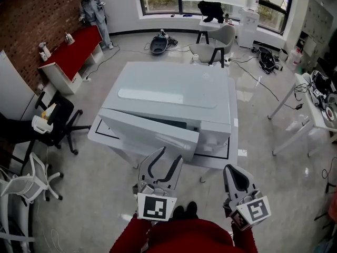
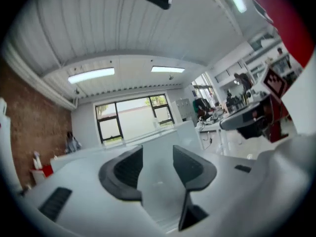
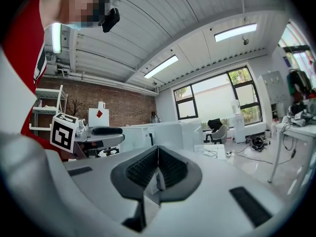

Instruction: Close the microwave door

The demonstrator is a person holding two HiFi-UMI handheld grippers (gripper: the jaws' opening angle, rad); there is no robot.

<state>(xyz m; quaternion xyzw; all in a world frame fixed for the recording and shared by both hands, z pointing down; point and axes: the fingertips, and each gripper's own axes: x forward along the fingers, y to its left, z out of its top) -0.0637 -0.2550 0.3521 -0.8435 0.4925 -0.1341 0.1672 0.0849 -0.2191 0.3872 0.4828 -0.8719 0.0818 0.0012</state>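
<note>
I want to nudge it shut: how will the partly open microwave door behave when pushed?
The door looks like a rigid panel, so it should swing on its hinge rather than flex. Its face seems smooth, so the open left gripper may slip along it. The bulky microwave will probably stay put.

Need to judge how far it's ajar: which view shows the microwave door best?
Head view: the microwave door shows whole from above, swung partly out. The left gripper view and right gripper view catch only white surfaces beyond their jaws; the gap is unreadable there.

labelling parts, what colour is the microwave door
The microwave door is white; the head view shows it best.
</note>
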